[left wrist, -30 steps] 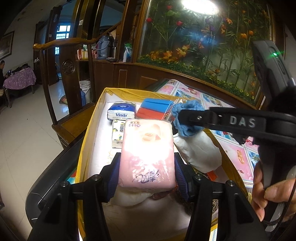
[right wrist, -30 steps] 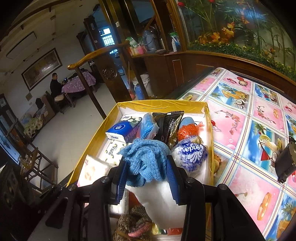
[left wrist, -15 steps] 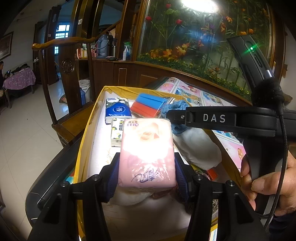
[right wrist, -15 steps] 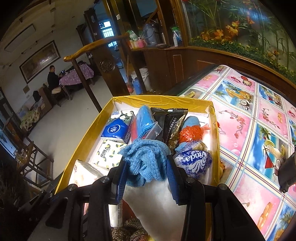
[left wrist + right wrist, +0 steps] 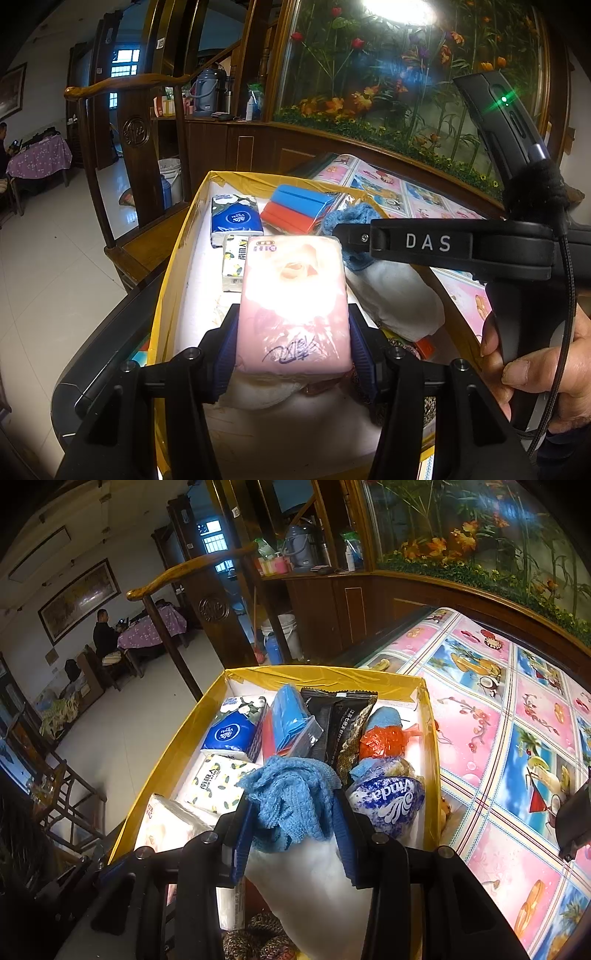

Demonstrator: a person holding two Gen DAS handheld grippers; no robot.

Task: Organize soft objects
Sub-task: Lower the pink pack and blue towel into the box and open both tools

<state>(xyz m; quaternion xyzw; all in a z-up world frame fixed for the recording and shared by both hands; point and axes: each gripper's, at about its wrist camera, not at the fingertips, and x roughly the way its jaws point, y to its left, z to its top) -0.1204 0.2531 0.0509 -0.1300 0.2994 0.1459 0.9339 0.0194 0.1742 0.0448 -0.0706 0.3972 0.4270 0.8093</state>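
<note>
I am holding a pink tissue pack (image 5: 293, 302) clamped between the pads of my left gripper (image 5: 293, 343), hovering it over the near end of the yellow box (image 5: 177, 746). My right gripper (image 5: 293, 823) is gripping a blue knitted cloth (image 5: 291, 797) that tops a white soft bundle (image 5: 314, 893), also above the box's near end. Inside the box, toward its far wall, a blue tissue pack (image 5: 234, 733), a floral tissue pack (image 5: 218, 781), a black packet (image 5: 341, 725) and an orange bag (image 5: 382, 742) are lying. The box is sitting just beside the patterned tablecloth (image 5: 517, 738).
</note>
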